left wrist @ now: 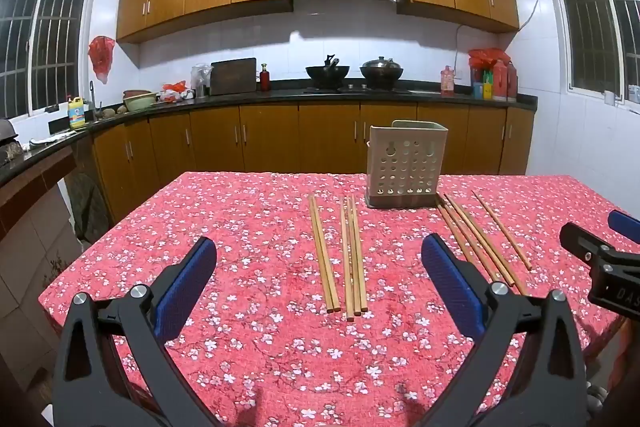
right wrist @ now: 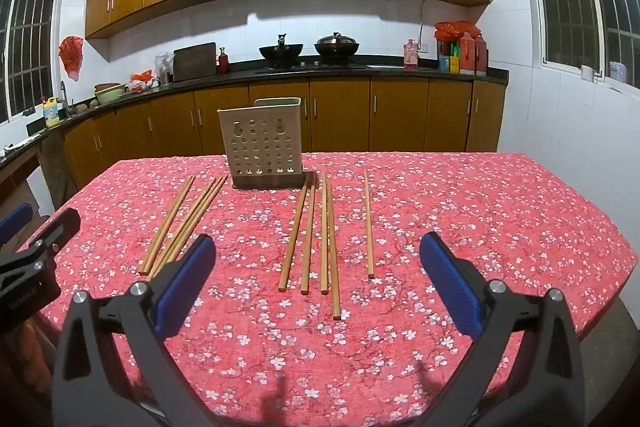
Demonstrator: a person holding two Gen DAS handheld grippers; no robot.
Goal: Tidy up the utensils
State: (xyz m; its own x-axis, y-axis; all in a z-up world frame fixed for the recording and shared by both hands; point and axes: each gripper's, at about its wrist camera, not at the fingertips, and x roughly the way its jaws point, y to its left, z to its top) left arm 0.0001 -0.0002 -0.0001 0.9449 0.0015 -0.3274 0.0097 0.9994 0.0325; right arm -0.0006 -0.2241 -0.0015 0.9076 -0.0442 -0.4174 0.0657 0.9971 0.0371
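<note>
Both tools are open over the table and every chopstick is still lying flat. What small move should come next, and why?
Probably lower the right tool onto the chopsticks directly ahead of it: its jaws gape empty, and the holder stands upright just behind them.

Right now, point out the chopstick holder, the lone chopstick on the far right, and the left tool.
Holder (right wrist: 264, 151): right wrist view, middle of its perforated front wall.
Lone chopstick (right wrist: 368, 223): right wrist view, middle of its shaft.
Left tool (left wrist: 318, 261): left wrist view, midway between its blue-padded fingertips, which stand open.
</note>
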